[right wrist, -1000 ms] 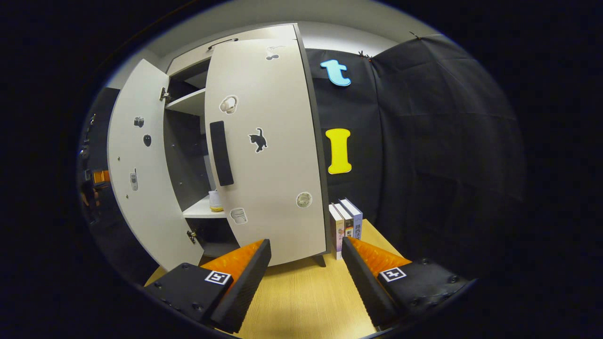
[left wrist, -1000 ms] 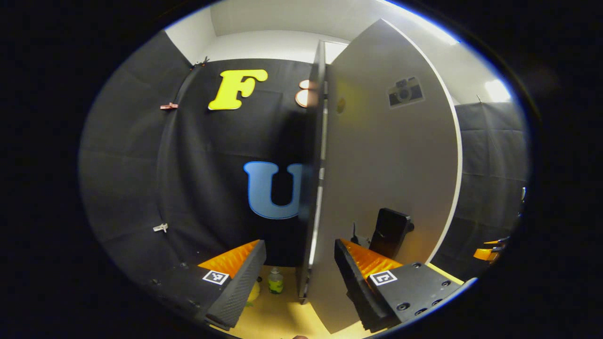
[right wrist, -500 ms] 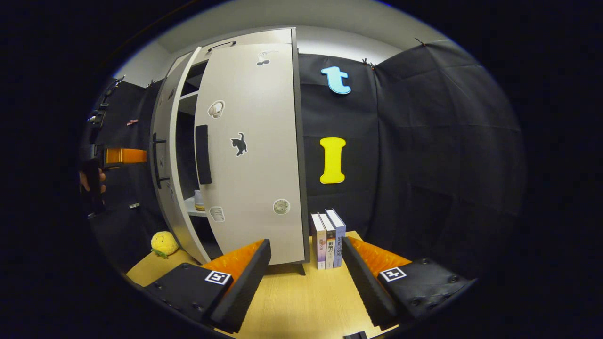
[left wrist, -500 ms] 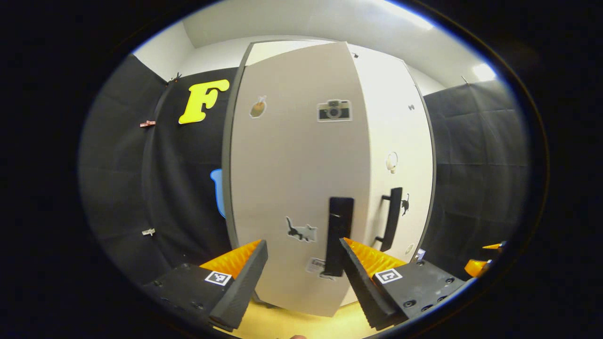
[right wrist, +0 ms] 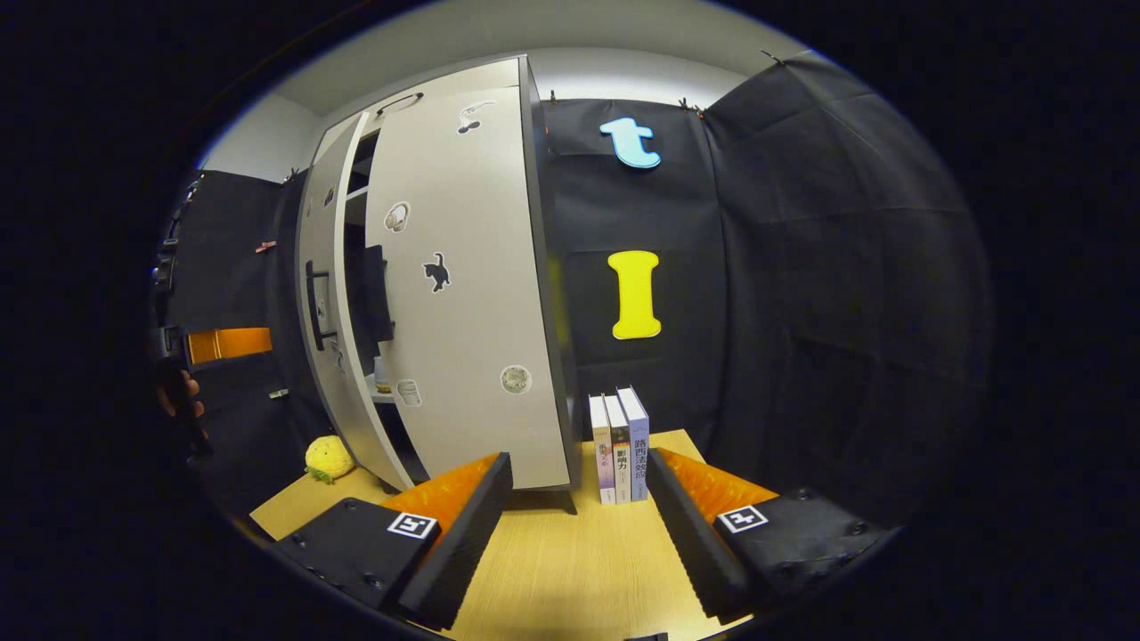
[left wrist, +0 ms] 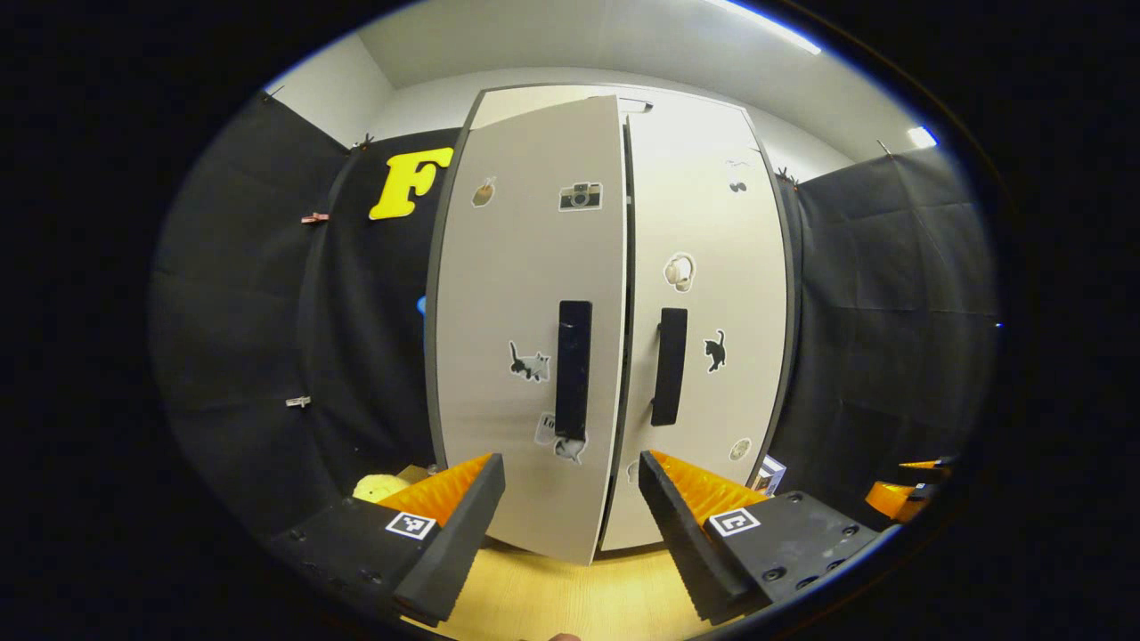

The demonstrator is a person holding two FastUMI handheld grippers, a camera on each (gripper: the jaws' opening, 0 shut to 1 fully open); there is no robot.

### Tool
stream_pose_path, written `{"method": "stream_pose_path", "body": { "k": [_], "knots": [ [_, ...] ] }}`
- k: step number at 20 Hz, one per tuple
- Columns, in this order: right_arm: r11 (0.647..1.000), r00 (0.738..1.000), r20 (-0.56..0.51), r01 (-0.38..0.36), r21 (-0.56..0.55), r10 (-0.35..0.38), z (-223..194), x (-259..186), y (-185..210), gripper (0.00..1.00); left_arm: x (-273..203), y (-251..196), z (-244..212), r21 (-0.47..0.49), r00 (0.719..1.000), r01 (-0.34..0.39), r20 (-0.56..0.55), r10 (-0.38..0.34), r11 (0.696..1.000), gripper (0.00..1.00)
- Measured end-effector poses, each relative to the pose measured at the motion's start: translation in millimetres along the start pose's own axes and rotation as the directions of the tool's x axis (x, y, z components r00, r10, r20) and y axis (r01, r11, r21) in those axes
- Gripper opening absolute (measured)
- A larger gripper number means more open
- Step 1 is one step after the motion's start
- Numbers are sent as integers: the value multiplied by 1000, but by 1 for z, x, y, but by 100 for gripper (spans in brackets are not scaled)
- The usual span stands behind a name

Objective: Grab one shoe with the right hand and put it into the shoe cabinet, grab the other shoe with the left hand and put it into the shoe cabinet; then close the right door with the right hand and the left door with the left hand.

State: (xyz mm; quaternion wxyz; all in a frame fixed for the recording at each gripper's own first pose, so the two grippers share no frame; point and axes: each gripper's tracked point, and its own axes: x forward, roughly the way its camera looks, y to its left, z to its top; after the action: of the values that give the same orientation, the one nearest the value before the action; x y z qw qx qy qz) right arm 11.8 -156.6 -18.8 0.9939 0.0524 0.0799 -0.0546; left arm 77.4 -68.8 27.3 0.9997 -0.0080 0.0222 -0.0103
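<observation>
Swung nearly shut since a second ago, the left door stands slightly ajar beside the closed right door of the shoe cabinet; left gripper and right gripper spread, empty; shoes hidden, presumably inside; a final push likely remains.

Walls: I see black cloth on all sides.
Ceiling: white, light strip far right.
Table: light wood.

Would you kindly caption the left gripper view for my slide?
Open left gripper faces the shoe cabinet, left door slightly ajar.
</observation>
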Motion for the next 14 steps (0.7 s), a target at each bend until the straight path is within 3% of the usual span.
{"method": "stream_pose_path", "body": {
  "k": [5, 11, 14],
  "knots": [
    [999, 999, -11, -34, -18, 34, 0, -8, 11, 98, -41, 16, -6, 7, 999, -44, 1, 44, 999, 95],
    [999, 1000, 24, -3, 51, 2, 7, -35, 67, 98, -76, 51, -24, 63, 1000, -28, 1, 28, 998, 95],
    [998, 999, 39, -10, 62, 8, -7, -53, 94, 98, -91, 65, -42, 40, 999, -32, 27, 31, 999, 95]
  ]
}}
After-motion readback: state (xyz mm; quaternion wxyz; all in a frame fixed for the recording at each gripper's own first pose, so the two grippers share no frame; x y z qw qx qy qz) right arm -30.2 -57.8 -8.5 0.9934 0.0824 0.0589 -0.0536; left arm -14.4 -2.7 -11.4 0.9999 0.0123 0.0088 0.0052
